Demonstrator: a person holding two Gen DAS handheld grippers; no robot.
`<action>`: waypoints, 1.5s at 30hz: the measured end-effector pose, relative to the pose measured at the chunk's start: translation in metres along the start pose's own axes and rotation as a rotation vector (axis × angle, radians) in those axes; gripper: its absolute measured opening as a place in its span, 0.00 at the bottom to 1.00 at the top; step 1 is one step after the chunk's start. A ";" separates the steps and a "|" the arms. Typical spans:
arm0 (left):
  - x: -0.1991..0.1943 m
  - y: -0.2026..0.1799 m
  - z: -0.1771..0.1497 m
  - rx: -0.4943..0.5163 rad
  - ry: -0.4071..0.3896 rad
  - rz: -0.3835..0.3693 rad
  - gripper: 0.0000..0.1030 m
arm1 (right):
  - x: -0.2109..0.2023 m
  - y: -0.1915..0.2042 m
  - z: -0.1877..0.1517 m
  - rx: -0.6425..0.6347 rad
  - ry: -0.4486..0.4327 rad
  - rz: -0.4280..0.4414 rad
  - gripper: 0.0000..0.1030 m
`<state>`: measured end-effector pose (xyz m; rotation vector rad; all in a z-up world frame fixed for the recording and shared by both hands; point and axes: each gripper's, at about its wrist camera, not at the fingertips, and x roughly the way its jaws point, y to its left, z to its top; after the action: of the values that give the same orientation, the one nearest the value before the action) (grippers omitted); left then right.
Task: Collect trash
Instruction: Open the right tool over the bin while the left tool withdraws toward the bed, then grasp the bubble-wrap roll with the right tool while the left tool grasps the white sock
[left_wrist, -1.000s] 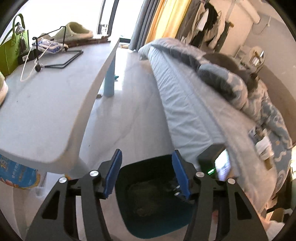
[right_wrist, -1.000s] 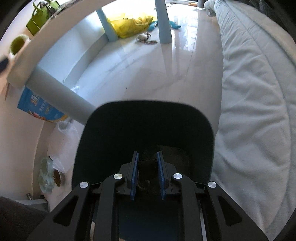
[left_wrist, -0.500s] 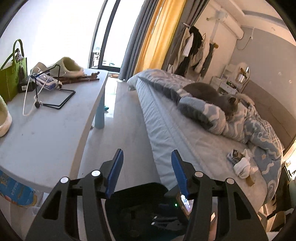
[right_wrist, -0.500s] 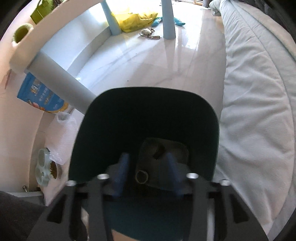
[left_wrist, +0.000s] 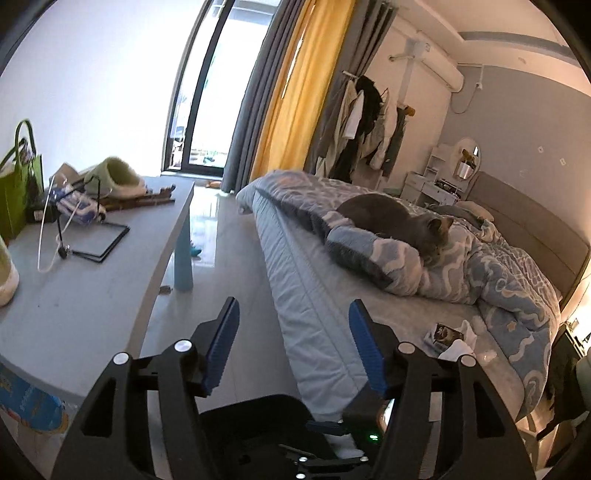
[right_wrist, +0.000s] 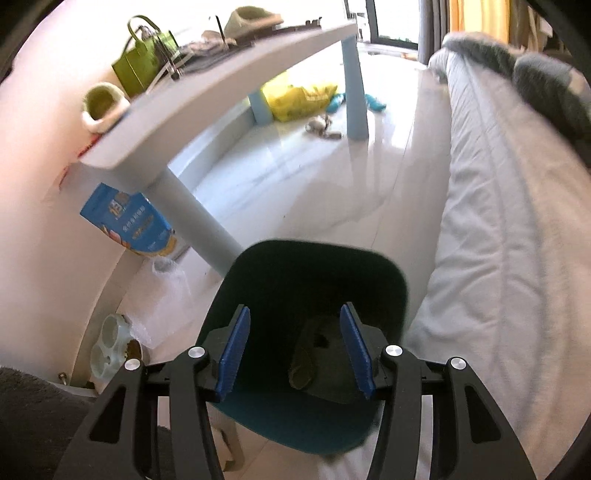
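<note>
Below my right gripper (right_wrist: 297, 347), fingers spread and empty, dark trash (right_wrist: 321, 360) lies inside the bin (right_wrist: 317, 269). Left gripper (left_wrist: 293, 347), just widened, holds nothing; wrappers (left_wrist: 448, 334) on the bed (left_wrist: 332, 317) at three o'clock remain.

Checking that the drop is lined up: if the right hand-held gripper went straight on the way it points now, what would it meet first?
Most likely the dark bin right below the right hand-held gripper, specifically the crumpled trash lying inside it. Its jaws are open with nothing between them. Depth inside the bin is hard to judge.
</note>
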<state>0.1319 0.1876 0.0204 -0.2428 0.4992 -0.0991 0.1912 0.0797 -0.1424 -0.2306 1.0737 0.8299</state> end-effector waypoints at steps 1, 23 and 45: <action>0.000 -0.004 0.001 0.003 -0.004 -0.002 0.63 | -0.008 -0.002 0.000 -0.008 -0.017 -0.004 0.50; 0.030 -0.092 -0.005 0.072 0.013 -0.088 0.78 | -0.141 -0.085 -0.032 0.020 -0.312 -0.154 0.56; 0.073 -0.167 -0.035 0.138 0.112 -0.177 0.89 | -0.233 -0.198 -0.093 0.218 -0.459 -0.328 0.73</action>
<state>0.1727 0.0073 -0.0008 -0.1466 0.5789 -0.3196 0.2155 -0.2199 -0.0333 -0.0252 0.6617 0.4344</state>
